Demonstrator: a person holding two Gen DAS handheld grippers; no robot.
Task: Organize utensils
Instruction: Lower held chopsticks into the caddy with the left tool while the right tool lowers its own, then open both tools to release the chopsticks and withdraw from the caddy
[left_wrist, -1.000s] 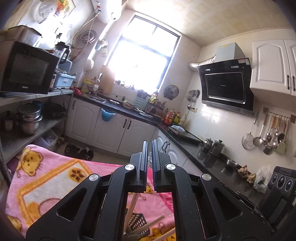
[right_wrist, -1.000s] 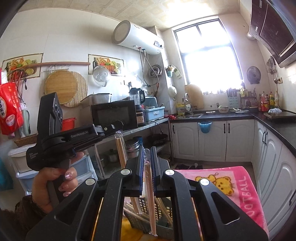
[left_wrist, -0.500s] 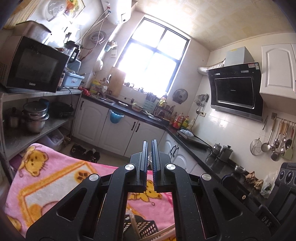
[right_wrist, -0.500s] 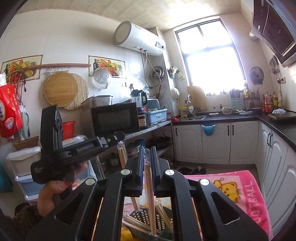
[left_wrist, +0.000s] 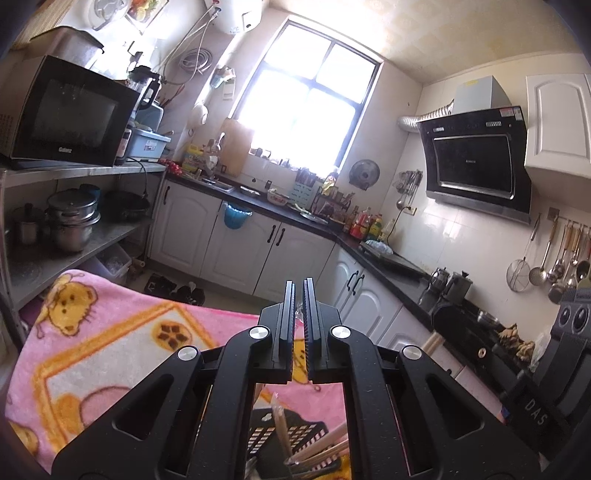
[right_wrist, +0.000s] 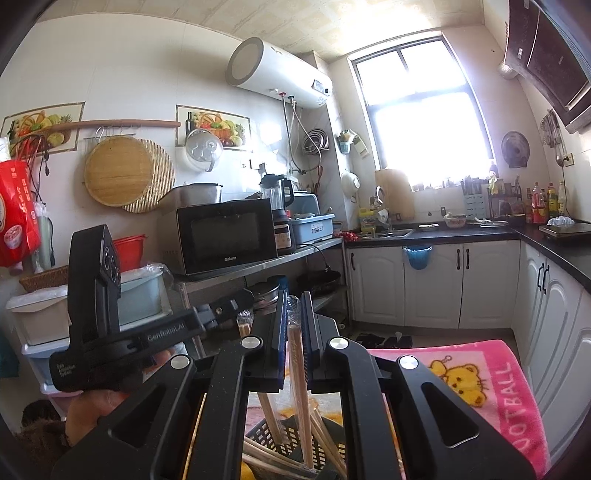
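Observation:
A black slotted basket (right_wrist: 280, 441) stands on the pink cartoon blanket (right_wrist: 480, 376) and holds several wrapped wooden chopsticks (right_wrist: 325, 443). My right gripper (right_wrist: 294, 306) is shut on one wrapped pair (right_wrist: 298, 373) that stands upright with its lower end in the basket. My left gripper (left_wrist: 299, 295) is shut on another wrapped pair, whose top shows between the pads; in the right wrist view it (right_wrist: 242, 312) holds that pair (right_wrist: 244, 326) just left of mine, above the basket (left_wrist: 291, 435).
A steel shelf (right_wrist: 258, 264) with a microwave (right_wrist: 225, 236) and pots stands to the left. White cabinets under a black counter (right_wrist: 436, 234) run along the far wall and right side. The right gripper's body (left_wrist: 569, 343) shows at the left view's right edge.
Both grippers have risen and tilted slightly, so the basket sits lower in both views. Each still holds its wrapped chopsticks.

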